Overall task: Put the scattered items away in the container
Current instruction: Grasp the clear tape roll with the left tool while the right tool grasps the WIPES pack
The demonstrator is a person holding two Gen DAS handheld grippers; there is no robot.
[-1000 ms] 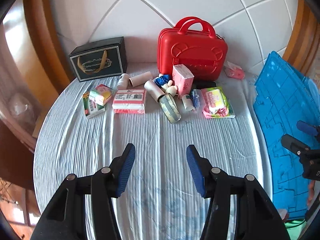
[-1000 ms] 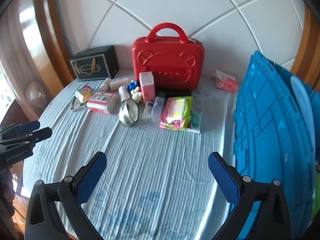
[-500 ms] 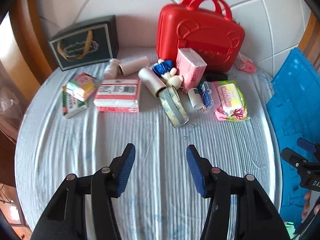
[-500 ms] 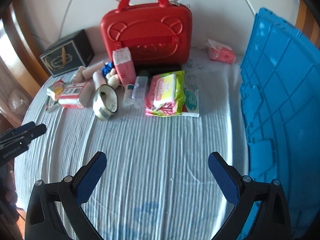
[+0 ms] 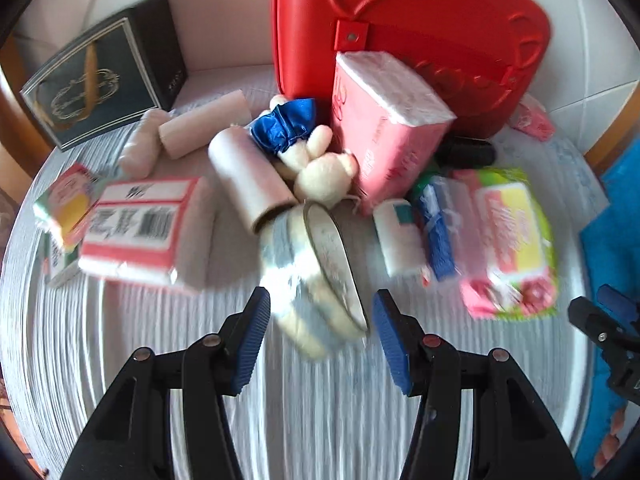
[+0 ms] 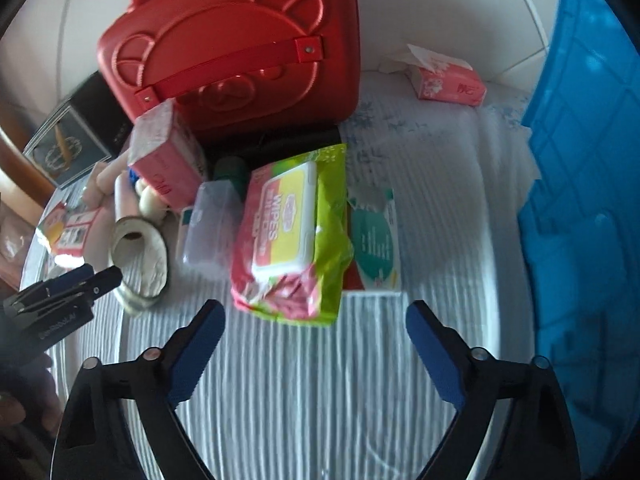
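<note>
My left gripper is open, its jaws on either side of the near end of a roll of tape that lies on the striped cloth. It also shows at the left of the right wrist view. My right gripper is open and empty, just short of a green and pink wipes pack. Behind lie a pink tissue pack, a plush toy, cardboard tubes and a small clear box. The blue container stands at the right.
A red hard case stands against the tiled wall. A black gift box sits at the back left. A pink barcode pack and small boxes lie at the left. A small pink tissue pack lies at the back right.
Both grippers have moved forward toward the pile. The left one now has the tape roll between its jaws; the right one has closed in on the wipes pack.
</note>
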